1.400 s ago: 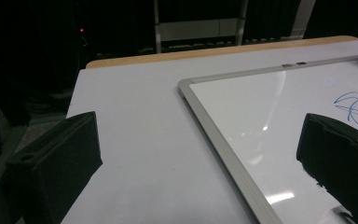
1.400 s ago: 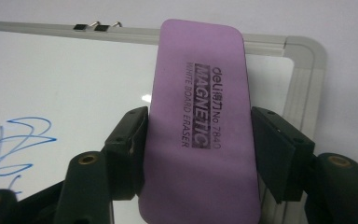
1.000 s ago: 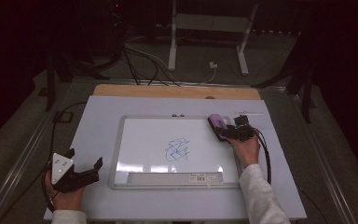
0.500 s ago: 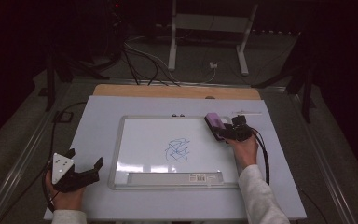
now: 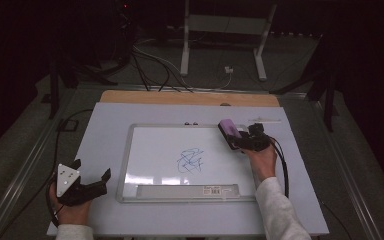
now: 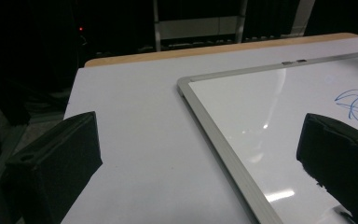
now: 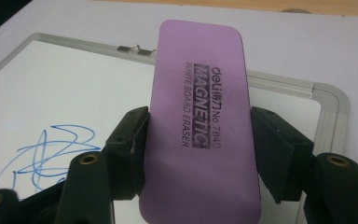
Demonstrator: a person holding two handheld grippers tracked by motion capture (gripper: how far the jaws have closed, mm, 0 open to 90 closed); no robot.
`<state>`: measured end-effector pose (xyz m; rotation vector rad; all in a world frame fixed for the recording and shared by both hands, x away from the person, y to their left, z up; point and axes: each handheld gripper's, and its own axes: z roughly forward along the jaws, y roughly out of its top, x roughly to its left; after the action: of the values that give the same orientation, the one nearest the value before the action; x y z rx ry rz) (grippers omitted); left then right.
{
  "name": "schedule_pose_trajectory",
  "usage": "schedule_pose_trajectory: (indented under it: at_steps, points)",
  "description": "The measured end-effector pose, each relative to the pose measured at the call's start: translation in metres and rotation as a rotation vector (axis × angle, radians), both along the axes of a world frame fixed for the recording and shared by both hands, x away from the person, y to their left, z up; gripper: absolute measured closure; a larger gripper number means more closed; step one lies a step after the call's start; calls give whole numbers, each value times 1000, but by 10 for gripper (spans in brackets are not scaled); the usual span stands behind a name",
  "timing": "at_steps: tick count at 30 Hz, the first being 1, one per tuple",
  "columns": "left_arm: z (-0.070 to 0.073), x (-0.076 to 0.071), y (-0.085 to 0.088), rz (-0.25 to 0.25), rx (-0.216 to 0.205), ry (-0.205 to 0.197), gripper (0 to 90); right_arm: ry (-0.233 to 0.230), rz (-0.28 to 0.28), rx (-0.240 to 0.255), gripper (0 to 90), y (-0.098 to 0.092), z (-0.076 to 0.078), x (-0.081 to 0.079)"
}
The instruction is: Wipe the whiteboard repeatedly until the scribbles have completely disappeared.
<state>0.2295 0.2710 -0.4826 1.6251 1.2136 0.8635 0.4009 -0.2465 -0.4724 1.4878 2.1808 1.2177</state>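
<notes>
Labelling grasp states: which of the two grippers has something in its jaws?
The right gripper: its jaws clamp the purple eraser over the whiteboard. The left gripper is open and holds nothing.

Left hand (image 5: 69, 212) sits down at about 7 o'clock in the high view, wrapped around the left gripper (image 5: 91, 171), which points off toward 2 o'clock with its jaws spread wide and nothing between them. Right forearm comes up from 5 o'clock in a pale sleeve, right hand (image 5: 261, 161) at about 2 o'clock. The right gripper (image 5: 235, 139) aims toward 10 o'clock, jaws partway closed and clamped on both sides of the purple eraser (image 7: 200, 121).
</notes>
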Motion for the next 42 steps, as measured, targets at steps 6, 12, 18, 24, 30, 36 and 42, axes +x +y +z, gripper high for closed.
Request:
schedule_pose_trajectory:
  at_steps: [6,12,18,24,30,36,42]
  points:
    - [-1,1,-3,-7,7,3,6,-18,18,-7,407,5,4,-4]
    - [-1,0,-1,-3,7,2,6,-34,44,-19,407,13,9,-7]
    - [-1,0,-2,-4,8,5,6,-45,76,-44,407,24,10,-10]
    - [-1,0,-2,-3,10,3,6,-51,107,-54,408,35,10,-14]
    - [-1,0,-1,-4,11,4,6,-58,133,-69,408,46,8,-17]
    - [-1,-1,-1,-3,12,5,6,-57,146,-93,408,54,4,-17]
    - [-2,-1,-1,-4,13,5,6,-60,157,-118,409,62,2,-20]
